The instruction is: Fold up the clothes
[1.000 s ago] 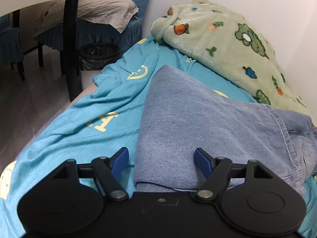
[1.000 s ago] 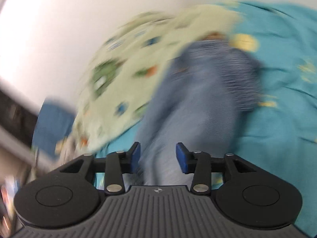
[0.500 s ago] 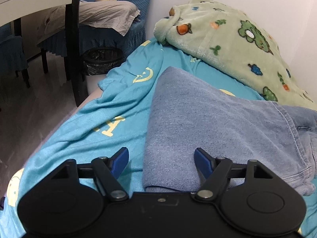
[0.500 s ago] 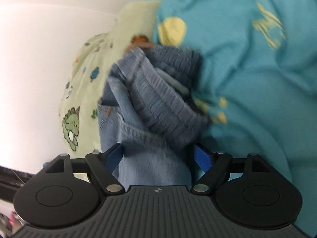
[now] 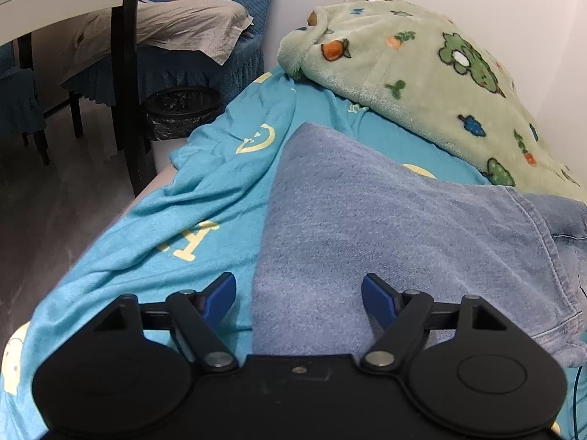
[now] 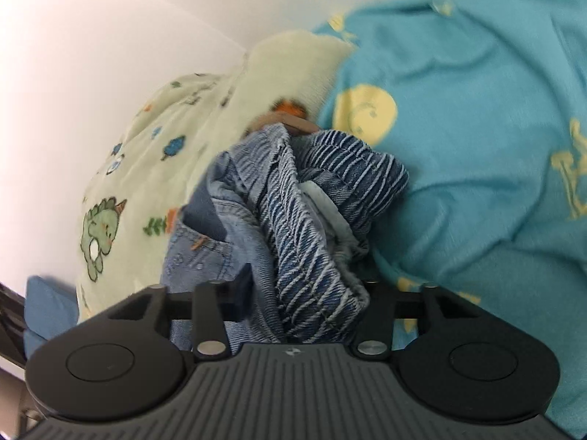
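left gripper (image 5: 298,293) fingers apart over jeans (image 5: 385,234) | right gripper (image 6: 293,293) fingers hidden by bunched waistband (image 6: 312,220), grip unclear | risk: fold slumps toward blanket (image 5: 422,84)

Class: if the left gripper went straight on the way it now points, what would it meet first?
Probably the folded denim garment: the open left gripper already straddles its near edge. Depth is uncertain.
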Tool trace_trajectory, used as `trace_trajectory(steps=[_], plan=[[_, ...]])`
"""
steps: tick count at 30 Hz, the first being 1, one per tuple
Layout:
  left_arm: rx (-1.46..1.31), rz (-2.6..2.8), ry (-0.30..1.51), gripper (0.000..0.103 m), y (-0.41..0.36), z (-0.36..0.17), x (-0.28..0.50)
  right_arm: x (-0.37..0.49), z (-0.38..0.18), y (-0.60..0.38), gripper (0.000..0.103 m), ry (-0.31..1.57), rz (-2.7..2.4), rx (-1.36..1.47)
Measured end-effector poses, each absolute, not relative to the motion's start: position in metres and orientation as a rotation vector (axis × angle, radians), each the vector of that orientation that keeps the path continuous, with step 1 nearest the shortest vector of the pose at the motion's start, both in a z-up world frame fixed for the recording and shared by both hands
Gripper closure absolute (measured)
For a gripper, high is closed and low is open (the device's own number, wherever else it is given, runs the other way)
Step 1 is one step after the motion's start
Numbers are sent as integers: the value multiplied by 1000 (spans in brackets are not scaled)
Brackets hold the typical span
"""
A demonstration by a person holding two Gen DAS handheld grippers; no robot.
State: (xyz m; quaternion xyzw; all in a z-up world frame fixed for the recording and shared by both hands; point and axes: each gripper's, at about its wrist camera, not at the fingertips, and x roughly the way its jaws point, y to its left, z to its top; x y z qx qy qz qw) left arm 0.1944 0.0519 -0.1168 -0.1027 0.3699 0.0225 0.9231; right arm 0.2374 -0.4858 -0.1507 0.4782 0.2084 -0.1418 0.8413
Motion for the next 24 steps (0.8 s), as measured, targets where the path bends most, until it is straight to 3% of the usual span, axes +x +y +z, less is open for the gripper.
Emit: trace_trajectory(steps=[6,16,24], plan=[[-203,9,706,30,52,-93,185,230,-103,-454,68,307,-295,872],[-328,-19,637,30,81,-57,174,200,1,-331,69,156,-205,396],[-416,-20,520,30,117,-22,152,185,19,-209,70,124,-88,122]])
